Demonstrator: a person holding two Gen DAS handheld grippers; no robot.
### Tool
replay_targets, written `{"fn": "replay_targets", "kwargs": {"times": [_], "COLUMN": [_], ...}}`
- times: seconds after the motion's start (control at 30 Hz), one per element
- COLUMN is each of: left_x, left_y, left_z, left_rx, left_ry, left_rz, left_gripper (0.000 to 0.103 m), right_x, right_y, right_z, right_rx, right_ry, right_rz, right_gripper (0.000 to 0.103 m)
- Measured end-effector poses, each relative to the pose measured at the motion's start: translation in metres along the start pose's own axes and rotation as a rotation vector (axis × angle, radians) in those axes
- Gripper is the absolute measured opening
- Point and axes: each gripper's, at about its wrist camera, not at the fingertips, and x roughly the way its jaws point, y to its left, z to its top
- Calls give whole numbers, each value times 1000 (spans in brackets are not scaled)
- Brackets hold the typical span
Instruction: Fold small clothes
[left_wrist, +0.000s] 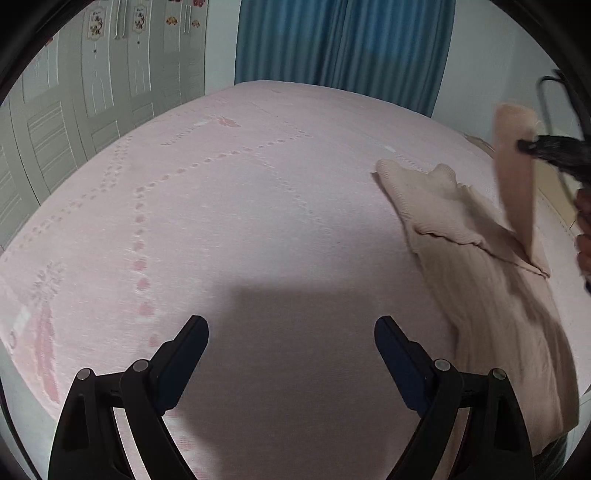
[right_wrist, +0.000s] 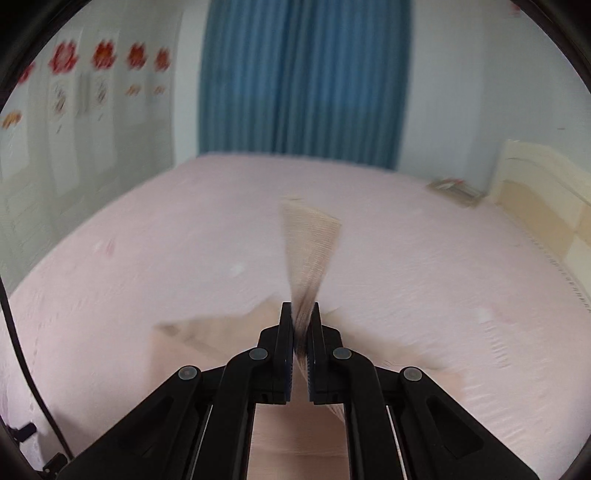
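My left gripper (left_wrist: 291, 332) hangs spread and empty, left of the garment (left_wrist: 480, 280) on the bed (left_wrist: 221, 184). My right gripper (right_wrist: 301, 314) pinches its lifted sleeve. Step: sleeve fold; next I lay it across the body.

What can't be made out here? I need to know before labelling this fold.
- Beige garment: type unclear; the left wrist view's right edge cuts it off.
- Strip in the right tongs: motion-blurred, sleeve or hem uncertain.
- Items by the headboard: blurred, too small.
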Motion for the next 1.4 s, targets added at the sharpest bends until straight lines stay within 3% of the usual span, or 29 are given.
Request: {"fn": "replay_targets", "kwargs": {"times": [0.07, 0.17, 0.2, 0.33, 0.43, 0.67, 0.83, 0.97, 1.1, 1.27, 1.4], "left_x": [1, 3, 3, 10, 17, 55, 75, 93, 106, 131, 147], "left_y": [4, 4, 3, -12, -30, -90, -126, -137, -142, -155, -161], "left_z": [-2, -7, -7, -1, 11, 66, 94, 107, 114, 119, 117], "left_rx": [23, 50, 53, 53, 39, 23, 71, 89, 105, 117, 119], "left_ry": [-3, -14, -14, 6, 8, 7, -24, -6, -8, 38, 80], "left_rz": [19, -7, -17, -62, -127, -232, -229, -238, -234, -254, -211], "left_gripper": [91, 91, 91, 91, 91, 86, 74, 60, 57, 46, 43], "right_x": [28, 51, 53, 28, 8, -6, 11, 30, 45, 38, 36], "right_y": [26, 38, 35, -4, -48, -171, -218, -221, -219, -223, -221], "right_z": [-21, -47, -55, -69, -79, -127, -154, -159, -172, -173, -173], "right_rx": [-3, 22, 37, 59, 75, 104, 190, 213, 248, 269, 265], "right_ry": [84, 187, 216, 160, 110, 147, 210, 209, 216, 198, 196], "right_rz": [46, 108, 140, 131, 83, -98, -66, -32, -41, -17, -19], "right_gripper": [7, 18, 26, 46, 52, 54, 54, 54, 53, 54, 54]}}
